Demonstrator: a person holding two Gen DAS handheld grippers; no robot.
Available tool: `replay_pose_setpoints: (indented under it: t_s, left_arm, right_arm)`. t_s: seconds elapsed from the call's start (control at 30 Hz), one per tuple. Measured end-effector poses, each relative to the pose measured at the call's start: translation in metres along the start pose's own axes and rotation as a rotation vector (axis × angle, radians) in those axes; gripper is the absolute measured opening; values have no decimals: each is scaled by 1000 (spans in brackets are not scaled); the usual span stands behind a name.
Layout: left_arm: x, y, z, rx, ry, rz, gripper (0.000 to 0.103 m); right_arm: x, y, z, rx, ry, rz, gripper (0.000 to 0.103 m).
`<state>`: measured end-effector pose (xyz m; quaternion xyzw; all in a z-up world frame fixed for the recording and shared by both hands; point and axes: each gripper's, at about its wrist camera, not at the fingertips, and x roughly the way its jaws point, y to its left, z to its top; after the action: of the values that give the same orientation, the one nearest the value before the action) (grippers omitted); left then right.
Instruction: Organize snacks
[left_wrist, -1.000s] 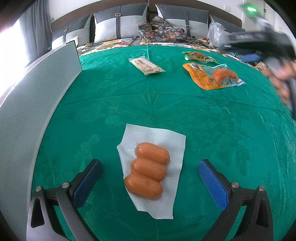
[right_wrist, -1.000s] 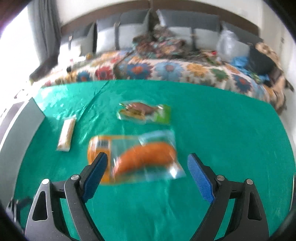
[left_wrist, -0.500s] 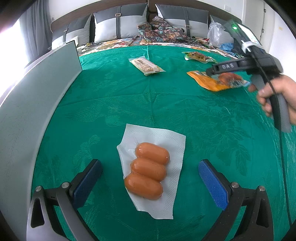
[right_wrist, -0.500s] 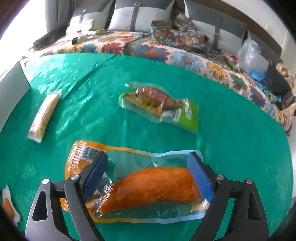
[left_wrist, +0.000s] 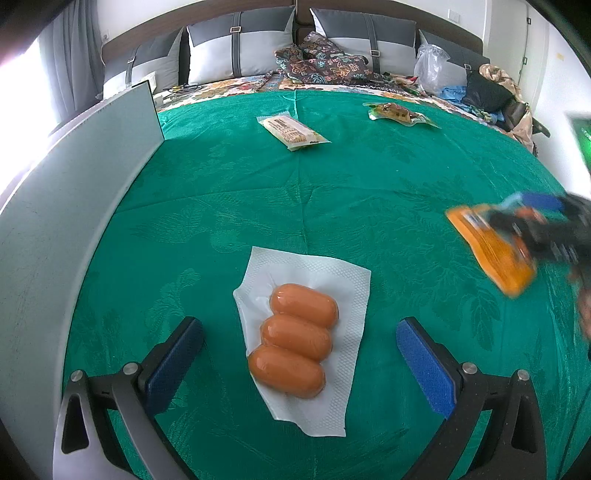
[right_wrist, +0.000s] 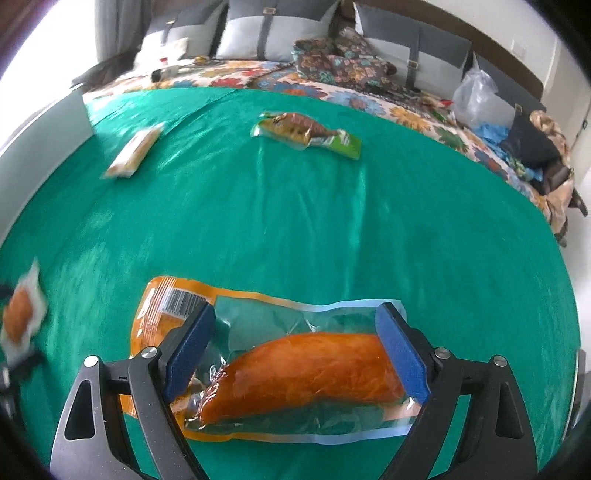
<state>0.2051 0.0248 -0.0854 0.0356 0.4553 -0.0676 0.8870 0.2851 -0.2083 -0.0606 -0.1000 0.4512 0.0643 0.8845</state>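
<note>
A white pack of three sausages lies on the green cloth between the open fingers of my left gripper, which is empty. My right gripper is shut on an orange pack with a chicken piece and holds it off the cloth. In the left wrist view this pack and the right gripper are blurred at the right edge. A pale bar pack and a green-edged brown snack pack lie at the far side. They also show in the right wrist view: bar, brown snack.
A grey board stands along the left edge of the cloth. Behind the cloth is a floral bedspread with grey pillows, a plastic bag and clothes at the right.
My right gripper has closed on the orange pack, lifted it and carried it toward me and to the right. The left gripper and sausages have not moved.
</note>
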Motion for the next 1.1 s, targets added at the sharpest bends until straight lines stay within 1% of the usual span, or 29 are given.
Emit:
replay_pose_setpoints:
  t_s: [0.03, 0.17, 0.23, 0.3, 0.37, 0.43, 0.5, 0.63, 0.7, 0.73, 0.8, 0.87, 1.0, 1.1]
  left_arm:
    - [0, 0, 0, 0, 0, 0, 103]
    - [0, 0, 0, 0, 0, 0, 103]
    - [0, 0, 0, 0, 0, 0, 103]
    - [0, 0, 0, 0, 0, 0, 103]
    - [0, 0, 0, 0, 0, 0, 103]
    - [0, 0, 0, 0, 0, 0, 103]
    - [0, 0, 0, 0, 0, 0, 103]
    - [0, 0, 0, 0, 0, 0, 103]
    - [0, 0, 0, 0, 0, -1, 103]
    - [-1, 0, 0, 0, 0, 0, 103]
    - [-1, 0, 0, 0, 0, 0, 103]
    - [-1, 0, 0, 0, 0, 0, 103]
    - [-1, 0, 0, 0, 0, 0, 103]
    - [-1, 1, -1, 0, 0, -1, 103]
  right_arm:
    - [-5, 1, -8, -17, -7, 4, 91]
    - [-30, 5, -45, -158, -56, 14, 91]
    - [-42, 1, -61, -189, -91, 43, 90]
    - [-54, -11, -75, -169, -133, 104, 90]
    - [-68, -20, -84, -124, -193, 64, 90]
    - [-85, -33, -93, -29, -248, 67, 90]
    - [-95, -44, -99, 62, -264, 75, 90]
    - [-104, -59, -121, 249, -241, 113, 90]
    - [-106, -64, -137, 348, -216, 161, 90]
    - [-104, -68, -141, 396, -194, 198, 90]
    - [-103, -71, -144, 439, -154, 247, 90]
    - [-100, -73, -146, 470, -117, 273, 90]
    - [-94, -77, -152, 550, -77, 315, 90]
    - [-93, -76, -155, 574, -77, 331, 90]
